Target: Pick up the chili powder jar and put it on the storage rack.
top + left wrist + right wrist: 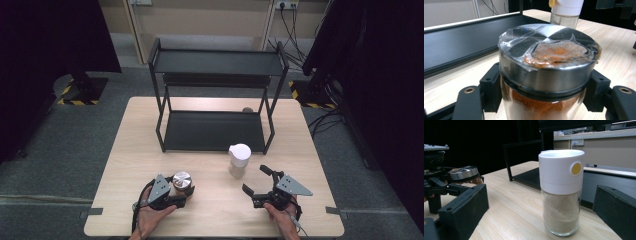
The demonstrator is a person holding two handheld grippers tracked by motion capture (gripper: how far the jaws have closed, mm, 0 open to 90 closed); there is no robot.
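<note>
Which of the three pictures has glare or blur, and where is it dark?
High view: soft and low in detail, with dark corners at both sides. Left gripper view: the metal lid reflects light in bright streaks; the shelf rack behind is slightly soft. Right gripper view: the white-capped jar is sharp, the background on the left is black.

White-capped glass jar (561, 195) upright between wide-apart jaws, on wooden table (519, 205)

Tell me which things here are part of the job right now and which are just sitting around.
In play:
- spice jar with metal lid, clamped in the left gripper
- white-capped shaker, standing ahead of the open right gripper
- black two-tier shelf, probably where they go

Just lying about:
- small brownish object behind the shelf, too small to identify
- cables on the floor
</note>
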